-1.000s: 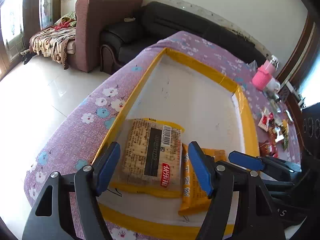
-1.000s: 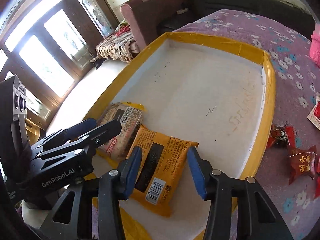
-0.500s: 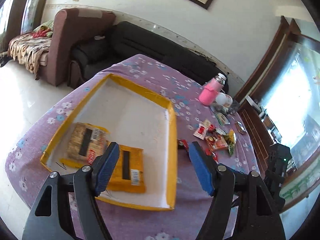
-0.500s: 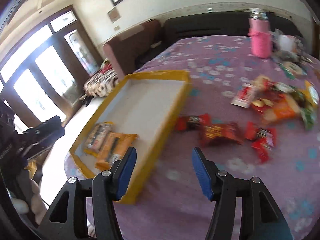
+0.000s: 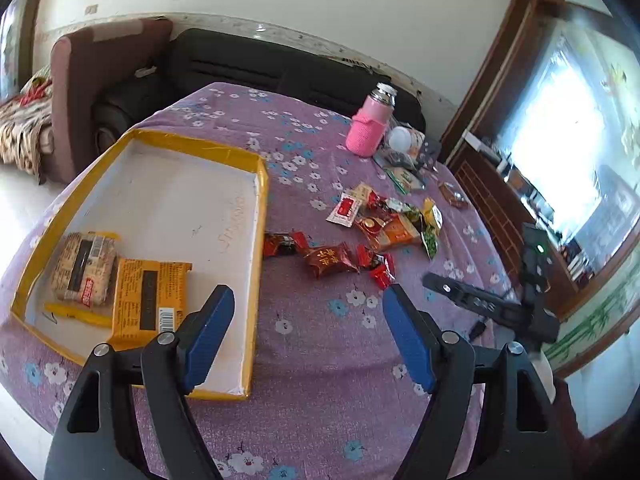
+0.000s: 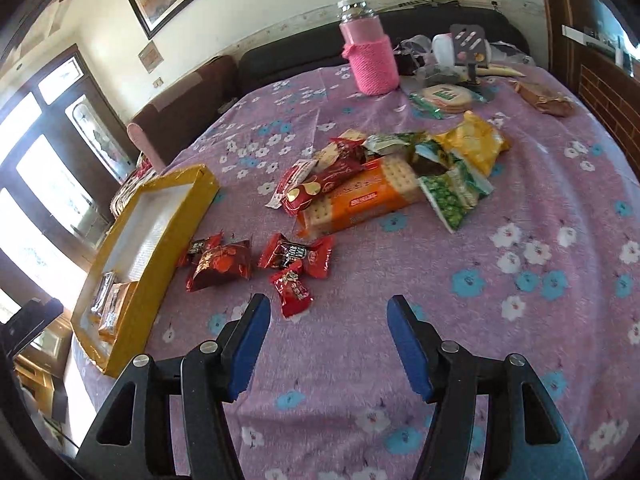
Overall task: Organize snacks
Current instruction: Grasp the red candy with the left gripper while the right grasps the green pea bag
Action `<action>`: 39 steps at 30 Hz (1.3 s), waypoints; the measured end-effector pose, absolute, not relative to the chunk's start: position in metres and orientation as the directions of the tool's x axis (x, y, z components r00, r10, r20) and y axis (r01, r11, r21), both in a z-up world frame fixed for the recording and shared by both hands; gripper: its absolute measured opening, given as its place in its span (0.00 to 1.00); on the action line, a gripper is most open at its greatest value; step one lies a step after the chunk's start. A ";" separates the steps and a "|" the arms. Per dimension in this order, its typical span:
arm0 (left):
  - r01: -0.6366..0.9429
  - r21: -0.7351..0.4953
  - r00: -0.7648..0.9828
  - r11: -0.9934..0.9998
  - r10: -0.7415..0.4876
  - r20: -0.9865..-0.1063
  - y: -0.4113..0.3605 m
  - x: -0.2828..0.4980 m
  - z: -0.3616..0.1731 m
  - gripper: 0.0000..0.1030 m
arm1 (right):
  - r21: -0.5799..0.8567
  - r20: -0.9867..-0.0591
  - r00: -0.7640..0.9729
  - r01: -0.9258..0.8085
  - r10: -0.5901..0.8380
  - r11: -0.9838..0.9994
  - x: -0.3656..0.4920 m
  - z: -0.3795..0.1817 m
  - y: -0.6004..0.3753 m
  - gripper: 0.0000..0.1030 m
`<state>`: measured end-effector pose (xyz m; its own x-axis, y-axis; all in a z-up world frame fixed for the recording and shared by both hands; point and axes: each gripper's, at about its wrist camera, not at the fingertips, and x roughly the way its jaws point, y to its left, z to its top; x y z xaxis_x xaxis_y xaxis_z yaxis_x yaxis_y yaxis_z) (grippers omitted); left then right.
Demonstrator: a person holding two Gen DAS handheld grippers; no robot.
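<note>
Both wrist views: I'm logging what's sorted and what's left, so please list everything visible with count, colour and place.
tray: one, yellow-rimmed, white inside, table's left side
packets in tray: two, tan and orange, near corner
loose snacks: a dozen or so, red, orange, green, yellow, on the cloth right of tray
bottle: one, pink sleeve, far edge
tablecloth: purple, floral
left gripper: empty, jaws opening
right gripper: empty, open
</note>
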<state>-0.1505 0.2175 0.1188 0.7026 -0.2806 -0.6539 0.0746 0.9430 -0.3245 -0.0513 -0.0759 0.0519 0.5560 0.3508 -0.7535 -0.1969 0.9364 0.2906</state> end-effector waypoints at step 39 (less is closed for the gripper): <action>0.458 0.030 0.454 0.888 -0.205 -0.867 0.094 -0.028 0.033 0.28 | 0.605 -0.619 0.672 0.077 0.407 0.792 0.039 0.021 -0.167 0.64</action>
